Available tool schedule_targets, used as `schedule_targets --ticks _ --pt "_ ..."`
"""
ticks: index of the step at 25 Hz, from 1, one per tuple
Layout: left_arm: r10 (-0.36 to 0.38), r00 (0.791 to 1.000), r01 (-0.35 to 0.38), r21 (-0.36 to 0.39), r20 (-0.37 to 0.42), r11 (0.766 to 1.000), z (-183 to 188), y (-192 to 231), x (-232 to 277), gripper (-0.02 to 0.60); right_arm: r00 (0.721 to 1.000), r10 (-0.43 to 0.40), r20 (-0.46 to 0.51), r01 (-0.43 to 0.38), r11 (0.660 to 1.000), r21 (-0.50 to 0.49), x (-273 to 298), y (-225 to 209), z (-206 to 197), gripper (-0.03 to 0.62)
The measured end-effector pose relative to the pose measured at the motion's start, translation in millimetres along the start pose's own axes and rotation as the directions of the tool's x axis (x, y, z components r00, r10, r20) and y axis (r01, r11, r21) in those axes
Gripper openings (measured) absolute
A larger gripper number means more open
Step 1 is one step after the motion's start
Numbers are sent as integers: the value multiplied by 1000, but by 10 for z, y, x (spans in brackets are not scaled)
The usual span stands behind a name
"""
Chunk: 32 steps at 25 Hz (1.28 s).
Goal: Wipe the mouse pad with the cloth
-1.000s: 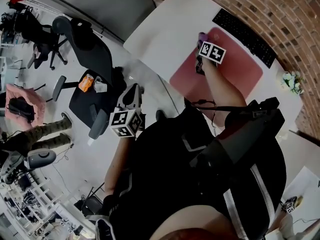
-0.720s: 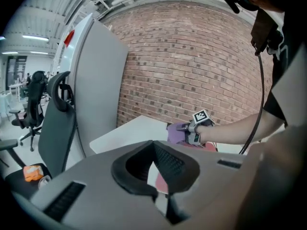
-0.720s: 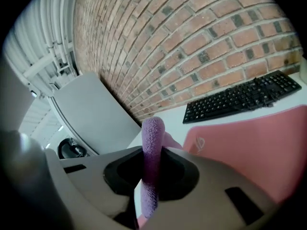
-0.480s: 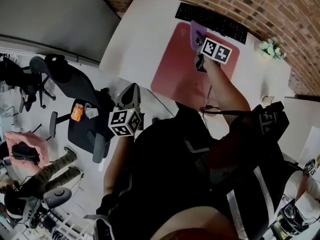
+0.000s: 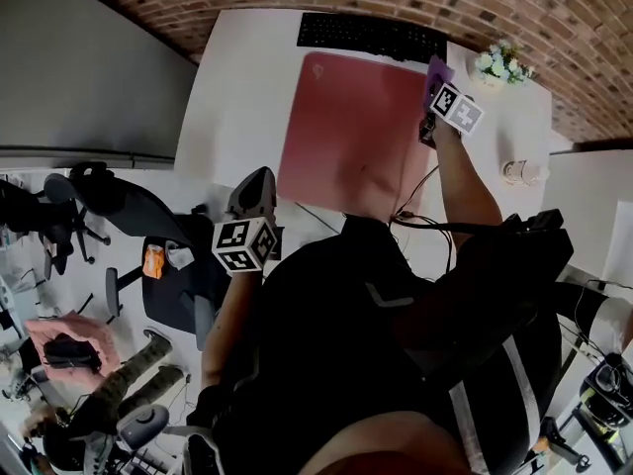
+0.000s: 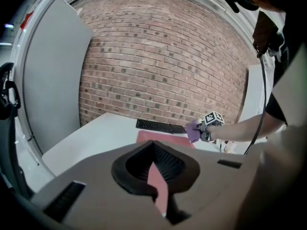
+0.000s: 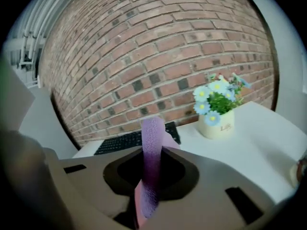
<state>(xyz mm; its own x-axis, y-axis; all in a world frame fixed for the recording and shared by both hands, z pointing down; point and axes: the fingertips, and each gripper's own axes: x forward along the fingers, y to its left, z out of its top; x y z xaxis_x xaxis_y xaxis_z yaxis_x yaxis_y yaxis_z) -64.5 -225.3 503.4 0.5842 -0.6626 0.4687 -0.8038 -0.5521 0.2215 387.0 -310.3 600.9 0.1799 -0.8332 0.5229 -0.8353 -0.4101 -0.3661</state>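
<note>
I am holding the right gripper point(image 5: 432, 107) at the upper right of the head view, its jaws clenching a fuzzy purple cloth point(image 7: 152, 147) that is standing up as a narrow folded strip. It is hanging over the far right corner of the flat, smooth red mouse pad point(image 5: 346, 132), beside the black keyboard point(image 5: 371, 36). The left gripper point(image 6: 157, 178) is hovering at centre left off the white desk point(image 5: 242, 87), its ribbed jaws slightly parted around nothing.

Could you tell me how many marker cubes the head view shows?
2. One cube on the left tool, near the desk's front edge; the other on the right tool, by the mouse pad's far right corner.
</note>
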Motion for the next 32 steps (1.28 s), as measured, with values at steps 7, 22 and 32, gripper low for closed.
schedule_targets --ticks 7,22,32 --pt "-4 999 5 13 -48 1000 -59 -28 94 3 989 -133 -67 125 985 -116 198 -584 -259 60" --pt "77 996 -78 -37 -49 996 -161 219 -60 3 987 -33 -160 17 994 -105 605 30 -662 60" --pt "77 996 -79 -34 -32 996 -166 217 -208 3 980 9 -197 -38 989 -144 753 472 -793 60"
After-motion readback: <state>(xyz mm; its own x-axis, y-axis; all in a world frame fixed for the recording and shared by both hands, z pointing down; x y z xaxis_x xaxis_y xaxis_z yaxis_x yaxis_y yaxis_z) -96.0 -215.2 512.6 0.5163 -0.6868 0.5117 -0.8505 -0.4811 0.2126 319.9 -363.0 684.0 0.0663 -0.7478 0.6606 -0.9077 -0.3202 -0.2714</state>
